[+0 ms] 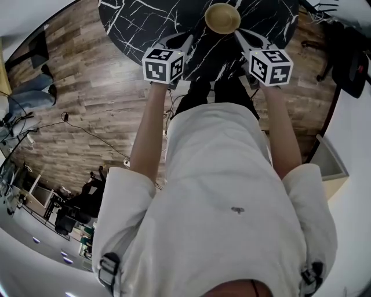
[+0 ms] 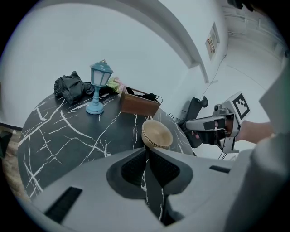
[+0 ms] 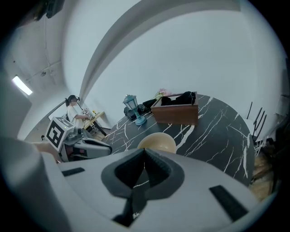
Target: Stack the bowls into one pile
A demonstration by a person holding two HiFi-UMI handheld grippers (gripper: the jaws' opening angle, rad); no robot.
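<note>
Black marble-look surface point(image 1: 145, 23) with white veins is filling my feed, and wood-plank floor point(image 1: 87, 116) is showing around its round edge. Closest to me, the person's white shirt point(image 1: 232, 197) is taking up the lower half of the head view, with both bare forearms reaching forward.

I am checking the left hand-held gripper point(image 2: 146, 148) first. It is clenched, its two pads are meeting at the tips, and nothing is sitting between them. The right hand-held gripper point(image 3: 144, 150) is reading the same way, pressed together and carrying nothing. Both are pointing down toward the surface, side by side, with their marker cubes facing up at the head camera.

Just beyond the tips, the pile of bowls point(image 1: 222, 18) is sitting on the surface between the two lines of aim. The bowls are tan and nested one inside another, with several rims showing in the left gripper view. Each gripper view is showing the other tool standing apart from the pile, with a strip of dark surface in the gap.

Farther back, I am picking out a small blue lantern-style lamp point(image 2: 99, 86) standing upright. A brown wooden box point(image 2: 138, 103) is lying just to its right. A bundle of black fabric point(image 2: 70, 87) is heaped at the far rim to the lamp's left. Behind all that, a pale wall point(image 2: 145, 45) is curving away.
</note>
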